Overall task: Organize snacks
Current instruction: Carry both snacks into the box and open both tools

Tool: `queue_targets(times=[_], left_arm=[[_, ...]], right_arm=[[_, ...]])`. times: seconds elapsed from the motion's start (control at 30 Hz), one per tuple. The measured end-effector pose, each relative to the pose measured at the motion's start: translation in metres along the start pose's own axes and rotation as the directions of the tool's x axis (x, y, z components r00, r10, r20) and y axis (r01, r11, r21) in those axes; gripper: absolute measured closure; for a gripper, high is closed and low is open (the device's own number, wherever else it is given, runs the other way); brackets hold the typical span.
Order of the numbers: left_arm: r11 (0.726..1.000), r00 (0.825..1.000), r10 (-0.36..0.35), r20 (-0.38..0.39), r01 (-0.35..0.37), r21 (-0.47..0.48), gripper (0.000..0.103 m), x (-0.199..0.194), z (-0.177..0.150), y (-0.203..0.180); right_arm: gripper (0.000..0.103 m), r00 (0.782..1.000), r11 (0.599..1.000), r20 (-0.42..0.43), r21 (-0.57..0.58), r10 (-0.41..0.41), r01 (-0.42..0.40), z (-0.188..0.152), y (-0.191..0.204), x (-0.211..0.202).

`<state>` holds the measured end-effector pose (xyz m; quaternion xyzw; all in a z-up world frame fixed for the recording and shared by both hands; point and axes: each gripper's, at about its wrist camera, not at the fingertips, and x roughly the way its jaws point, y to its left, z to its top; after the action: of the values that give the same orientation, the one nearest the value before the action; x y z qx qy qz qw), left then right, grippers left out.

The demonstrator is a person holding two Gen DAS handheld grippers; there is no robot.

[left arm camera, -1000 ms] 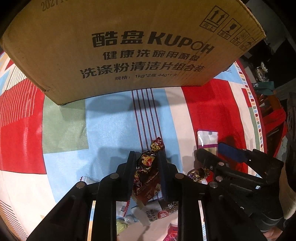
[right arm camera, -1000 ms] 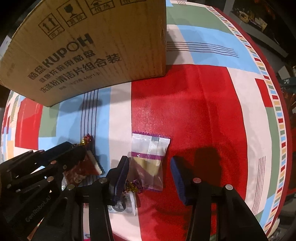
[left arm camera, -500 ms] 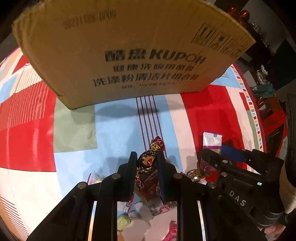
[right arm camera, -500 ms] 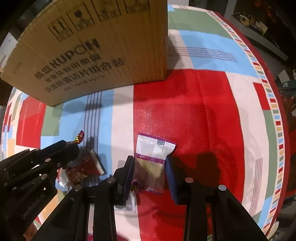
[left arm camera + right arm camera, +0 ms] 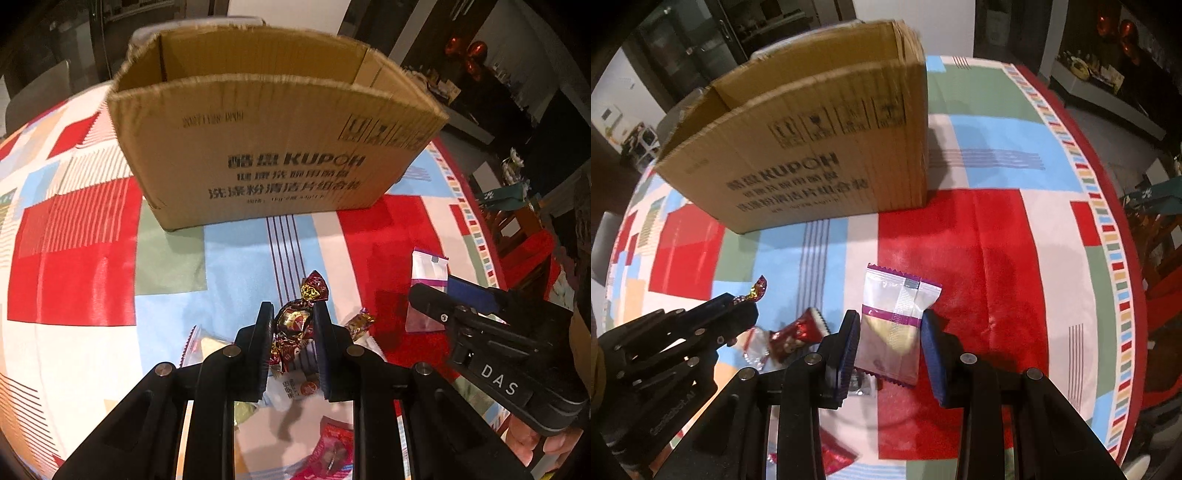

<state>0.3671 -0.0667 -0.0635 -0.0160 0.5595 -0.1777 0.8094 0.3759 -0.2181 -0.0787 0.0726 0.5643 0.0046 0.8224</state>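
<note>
My left gripper [image 5: 291, 321] is shut on a dark red and gold wrapped candy [image 5: 295, 319] and holds it above the table. It also shows at the left of the right wrist view [image 5: 738, 314]. My right gripper [image 5: 890, 332] is shut on a clear snack packet with purple edges [image 5: 894, 317], lifted off the cloth. That packet also shows in the left wrist view [image 5: 428, 269]. An open cardboard box [image 5: 266, 155] stands at the far side; it also shows in the right wrist view [image 5: 812, 155].
Several loose snacks lie on the patterned tablecloth [image 5: 74, 266] under the grippers: a red packet [image 5: 798, 332], a clear wrapper [image 5: 755, 349], a gold-ended candy [image 5: 360, 321]. The table edge [image 5: 1123, 258] runs along the right, with chairs beyond.
Both grippers have risen and pulled back from the box, so its open top now shows. The right gripper closed on the purple-edged packet and lifted it. The left kept its candy.
</note>
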Motion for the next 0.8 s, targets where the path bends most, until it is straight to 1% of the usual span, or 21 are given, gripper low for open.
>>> queue_targets(times=[0.33,0.5,0.8], left_arm=[[1.000,0.995,0.009,0.101,-0.011,0.012,0.081,-0.048,0.001,-0.006],[1.000,0.986,0.013,0.165,-0.017,0.021,0.081,-0.076,0.006,-0.008],[0.999,0.970,0.013,0.243,-0.024,0.039,0.081,-0.112,0.018,-0.014]], right_arm=[[0.068,0.993,0.998,0.100,-0.033,0.059,-0.056,0.004,0.008,-0.048],[0.068,0.985,0.996,0.146,-0.036,0.087,-0.083,0.009,0.010,-0.068],[0.068,0.969,0.994,0.220,-0.051,0.109,-0.101,0.025,0.014,-0.103]])
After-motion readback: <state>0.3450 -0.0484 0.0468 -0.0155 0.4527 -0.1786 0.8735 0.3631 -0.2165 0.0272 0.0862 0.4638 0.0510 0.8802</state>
